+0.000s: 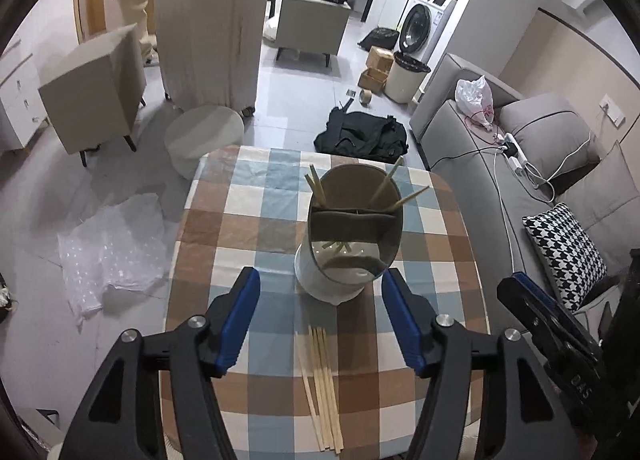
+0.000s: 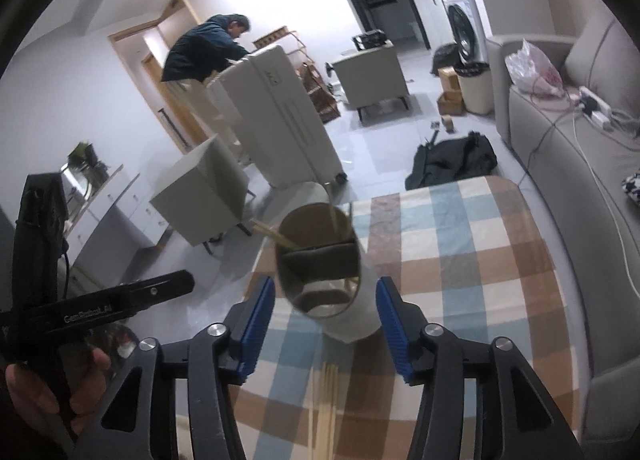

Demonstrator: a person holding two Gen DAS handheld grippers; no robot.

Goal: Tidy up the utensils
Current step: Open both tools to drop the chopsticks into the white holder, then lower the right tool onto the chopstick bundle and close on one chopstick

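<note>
A white utensil holder with a brown divided inside stands on the checked table. Several wooden chopsticks stick up from its far compartment. A bundle of loose chopsticks lies on the cloth in front of it. My left gripper is open and empty, above the loose chopsticks and just short of the holder. My right gripper is open and empty, its blue pads either side of the holder. The loose chopsticks lie below it.
A grey sofa with a houndstooth cushion runs along the table's right side. A black bag, a round white stool and clear plastic wrap lie on the floor. A person leans over a suitcase.
</note>
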